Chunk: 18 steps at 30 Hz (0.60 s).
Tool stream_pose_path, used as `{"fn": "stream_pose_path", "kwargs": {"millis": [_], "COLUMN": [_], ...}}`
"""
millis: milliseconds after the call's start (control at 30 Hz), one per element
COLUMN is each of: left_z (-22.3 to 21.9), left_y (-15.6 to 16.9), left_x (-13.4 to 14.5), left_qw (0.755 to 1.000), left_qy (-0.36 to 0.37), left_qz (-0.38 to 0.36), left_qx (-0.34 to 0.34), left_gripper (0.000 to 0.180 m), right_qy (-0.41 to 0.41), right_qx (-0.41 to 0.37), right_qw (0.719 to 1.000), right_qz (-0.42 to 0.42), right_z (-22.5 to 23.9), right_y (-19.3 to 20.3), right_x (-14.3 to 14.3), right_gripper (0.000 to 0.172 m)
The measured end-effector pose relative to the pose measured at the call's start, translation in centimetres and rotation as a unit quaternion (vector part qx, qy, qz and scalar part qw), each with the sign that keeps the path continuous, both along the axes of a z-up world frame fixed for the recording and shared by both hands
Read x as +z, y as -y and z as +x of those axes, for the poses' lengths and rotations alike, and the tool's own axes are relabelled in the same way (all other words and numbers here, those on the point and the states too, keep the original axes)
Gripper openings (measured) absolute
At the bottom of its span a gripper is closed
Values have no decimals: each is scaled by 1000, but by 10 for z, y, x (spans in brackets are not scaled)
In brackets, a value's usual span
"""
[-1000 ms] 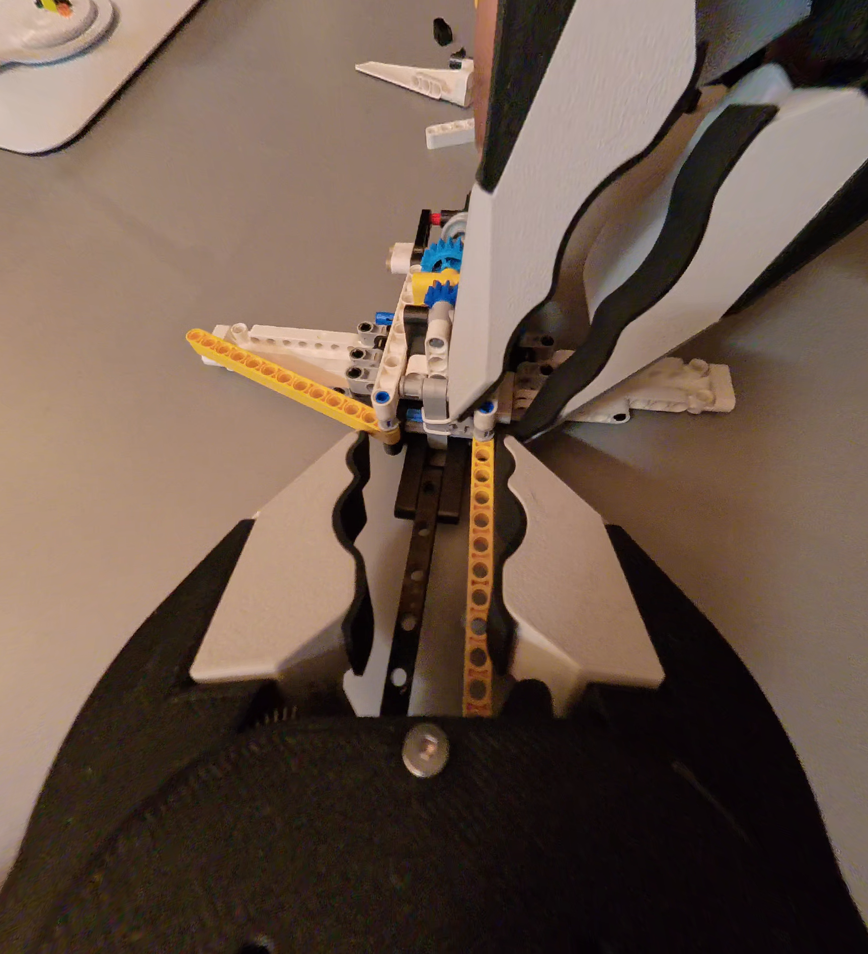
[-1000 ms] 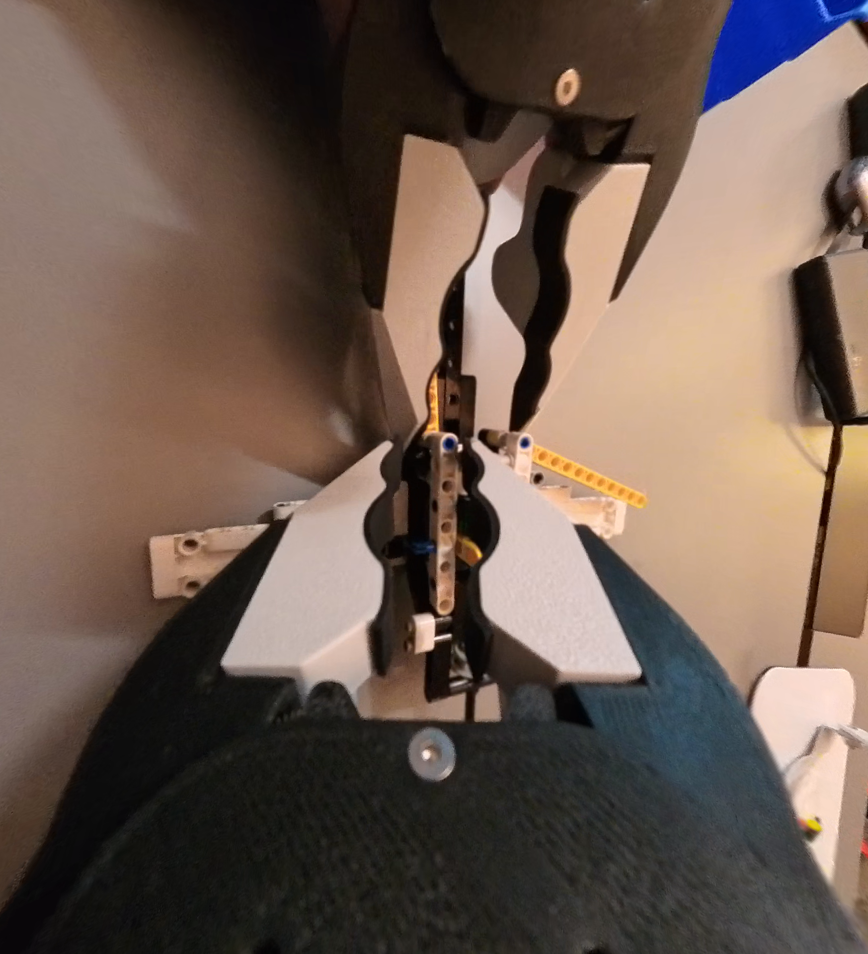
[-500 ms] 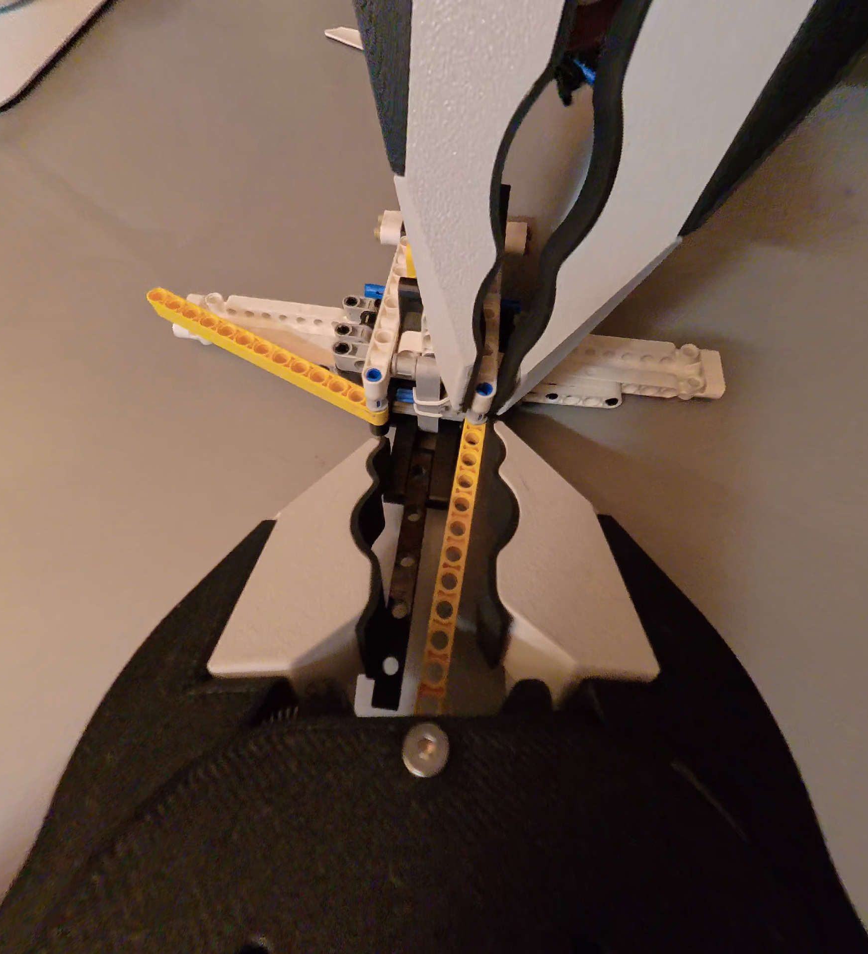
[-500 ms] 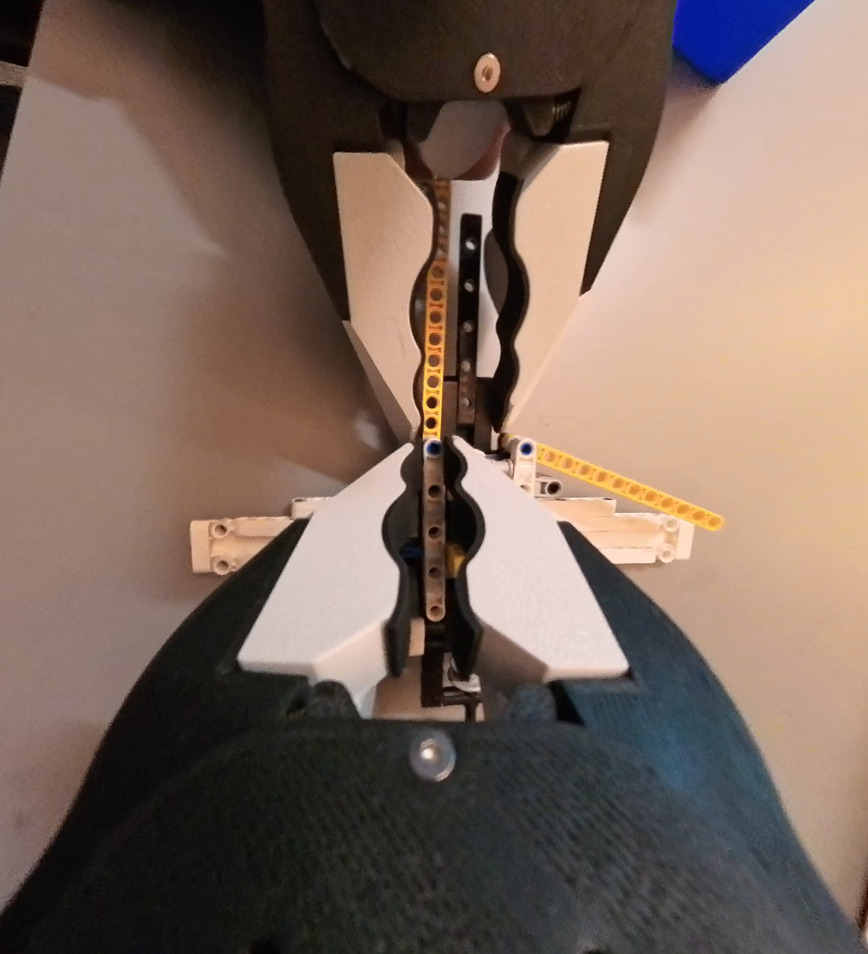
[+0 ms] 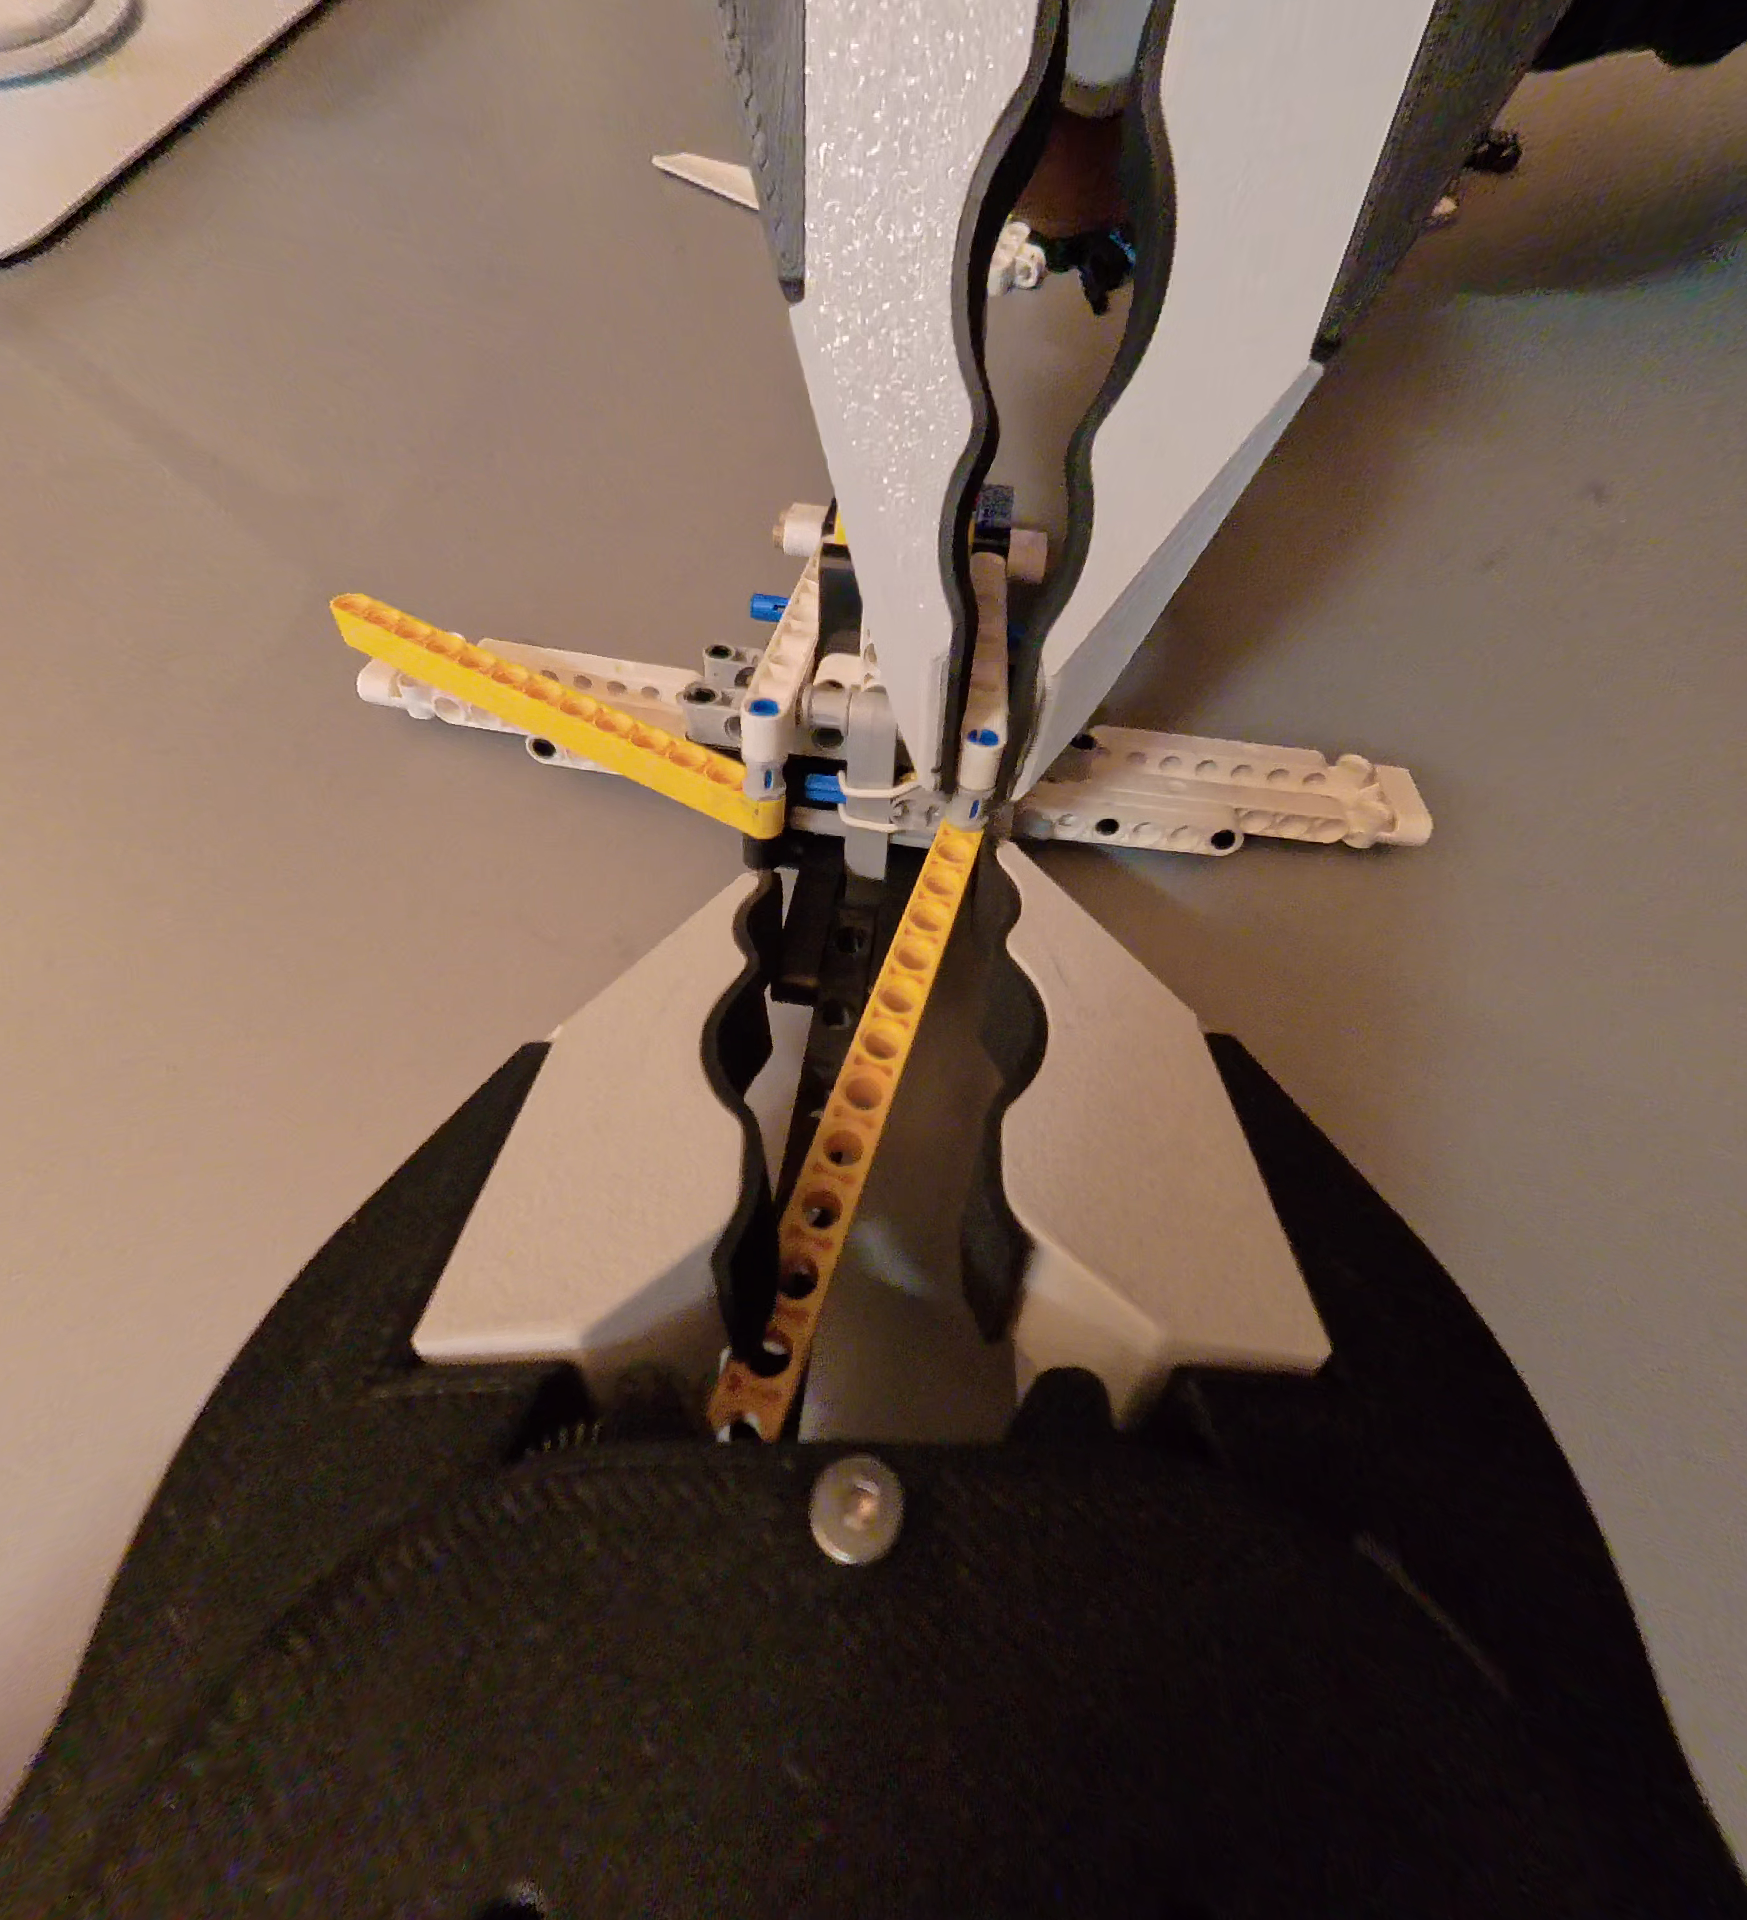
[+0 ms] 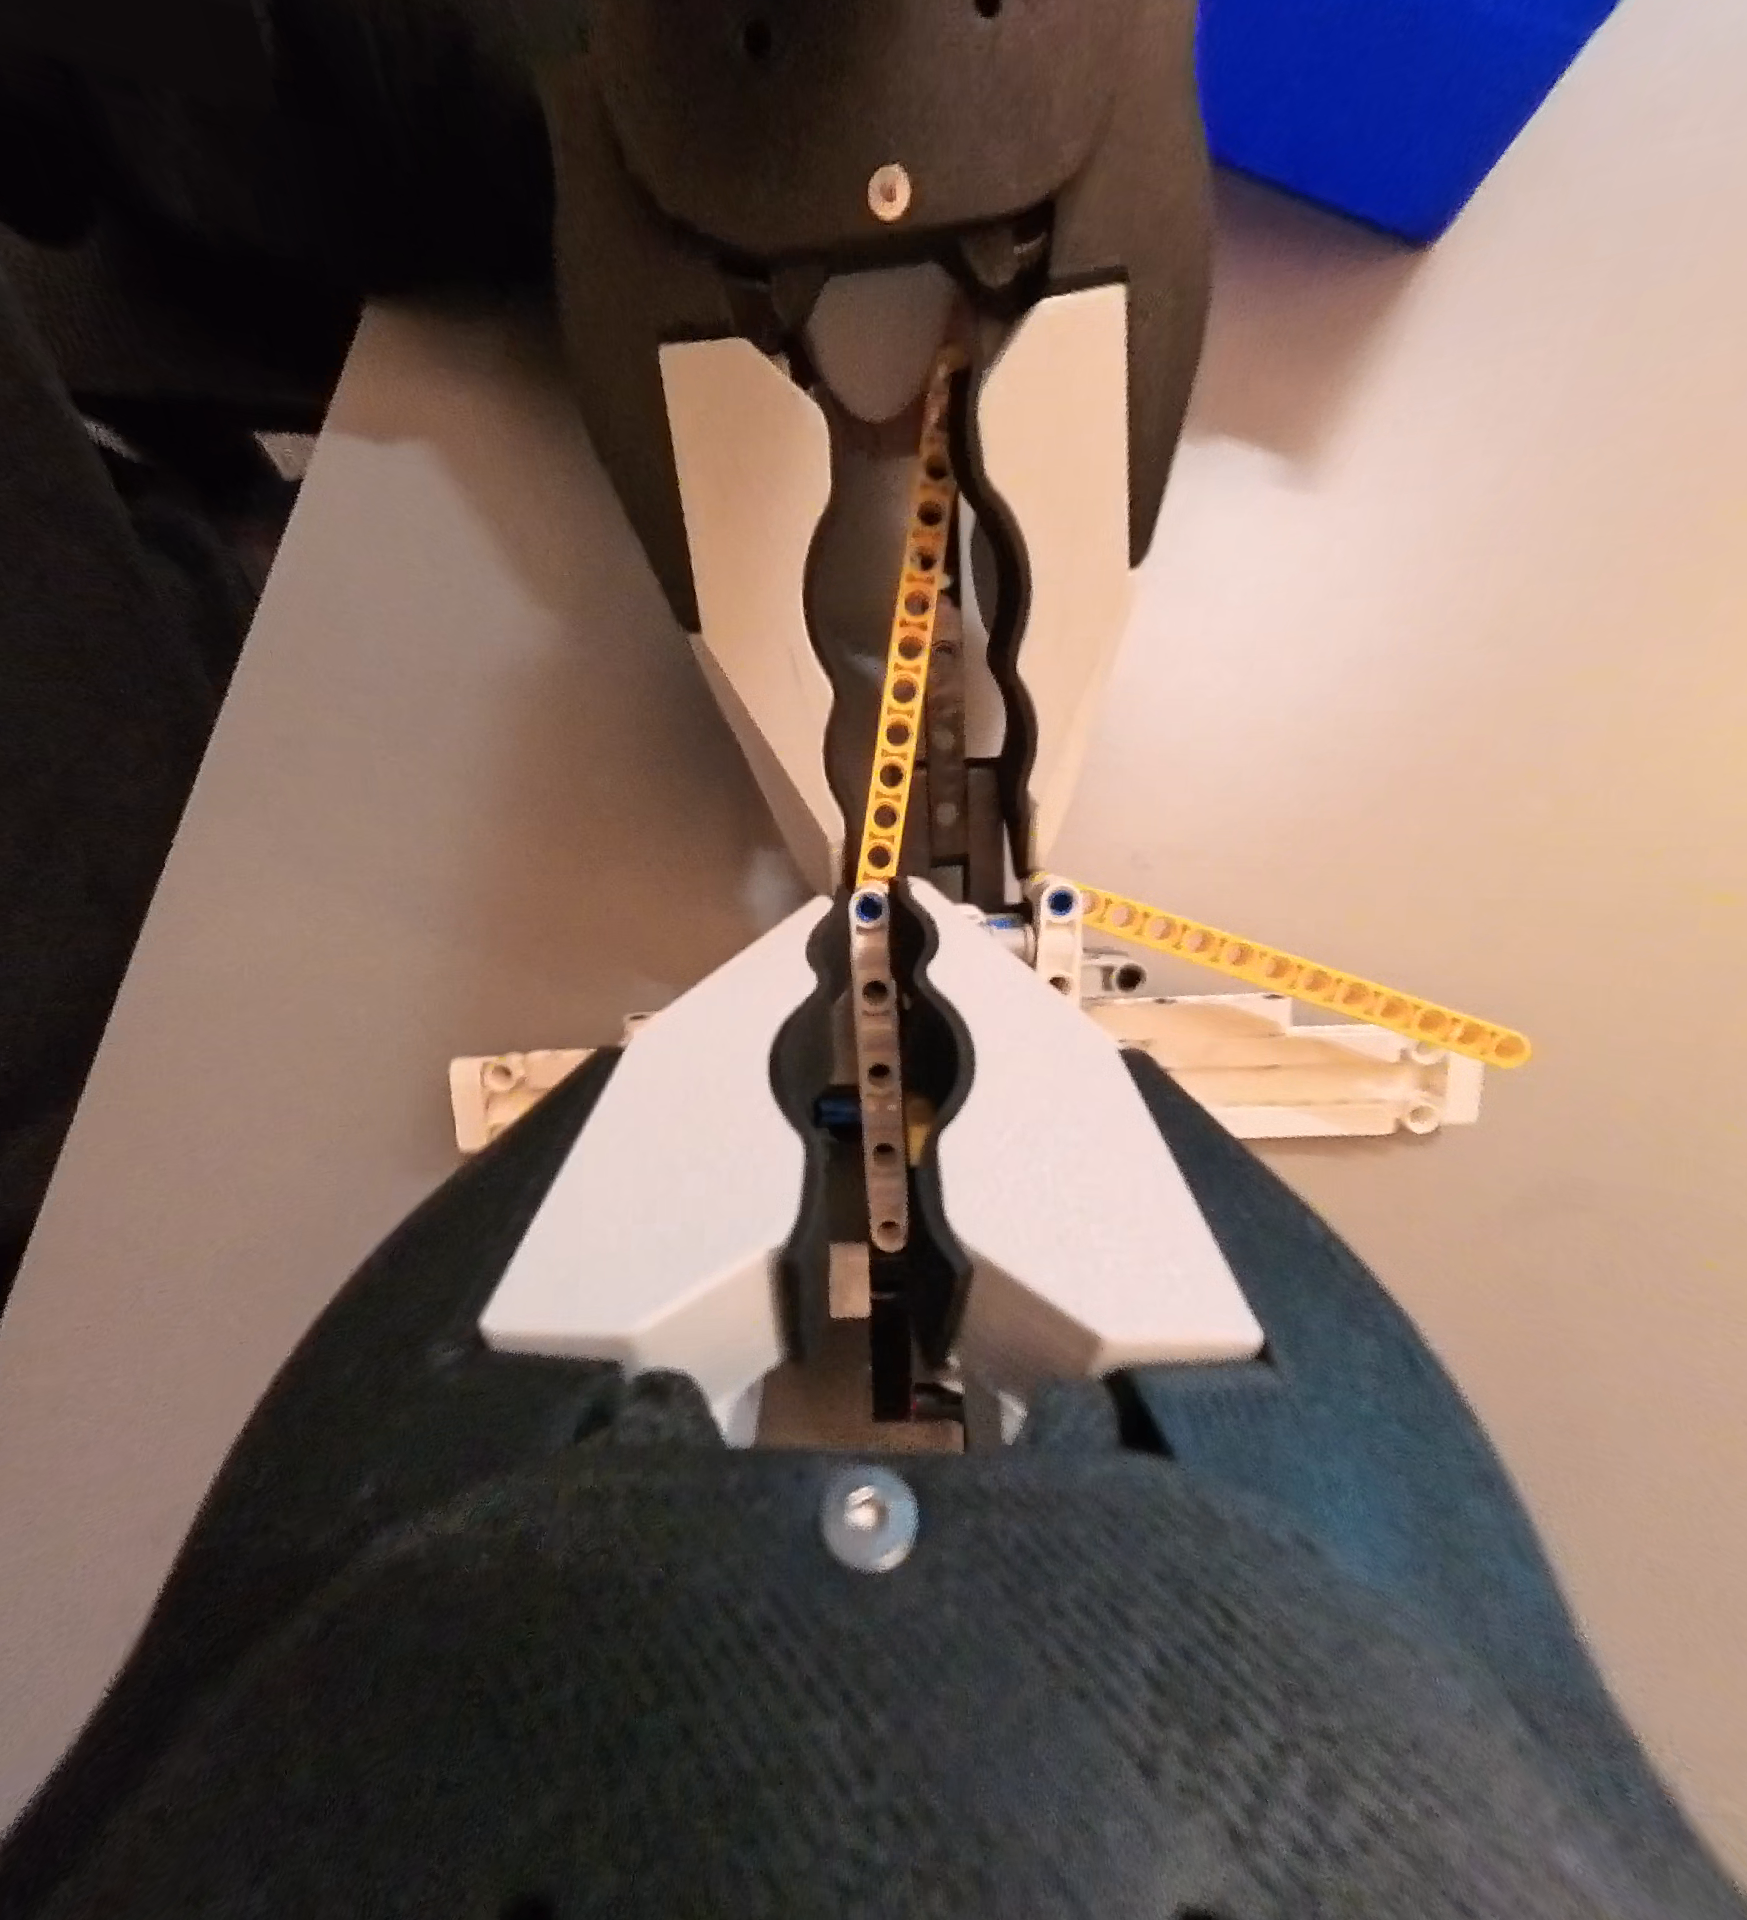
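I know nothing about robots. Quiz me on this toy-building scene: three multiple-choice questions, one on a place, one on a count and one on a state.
1. One yellow beam sticks out sideways from the model. Where does the other yellow beam run?
A. between the left tongs' fingers
B. inside a blue box
C. across a white tray

2. How many yellow holed beams are there?
A. one
B. two
C. four

3. What state are the right tongs in?
A. wide open over bare table
B. shut on a blue box
C. shut on a pale holed beam of the model

Answers:
1. A, because it lies lengthwise between those two fingers.
2. B, because only those two show.
3. C, because both pads pinch that beam.
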<state>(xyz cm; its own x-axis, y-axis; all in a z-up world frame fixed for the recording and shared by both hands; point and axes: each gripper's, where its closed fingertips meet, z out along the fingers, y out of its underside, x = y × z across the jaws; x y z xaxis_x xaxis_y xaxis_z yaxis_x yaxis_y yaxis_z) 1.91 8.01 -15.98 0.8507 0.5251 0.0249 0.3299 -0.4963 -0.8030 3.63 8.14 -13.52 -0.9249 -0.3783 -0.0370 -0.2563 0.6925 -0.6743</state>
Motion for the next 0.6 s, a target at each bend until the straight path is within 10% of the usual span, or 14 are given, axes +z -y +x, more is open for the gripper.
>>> {"fn": "stream_pose_path", "kwargs": {"millis": [600], "left_z": [-10], "left_y": [50], "left_x": [18], "left_qw": [998], "left_qy": [-56], "left_qz": [-5], "left_qx": [25], "left_gripper": [42], "right_qy": [-29], "right_qx": [-60], "right_qw": [997], "right_qz": [-50], "right_z": [-13], "right_y": [3], "right_x": [18], "right_gripper": [5]}}
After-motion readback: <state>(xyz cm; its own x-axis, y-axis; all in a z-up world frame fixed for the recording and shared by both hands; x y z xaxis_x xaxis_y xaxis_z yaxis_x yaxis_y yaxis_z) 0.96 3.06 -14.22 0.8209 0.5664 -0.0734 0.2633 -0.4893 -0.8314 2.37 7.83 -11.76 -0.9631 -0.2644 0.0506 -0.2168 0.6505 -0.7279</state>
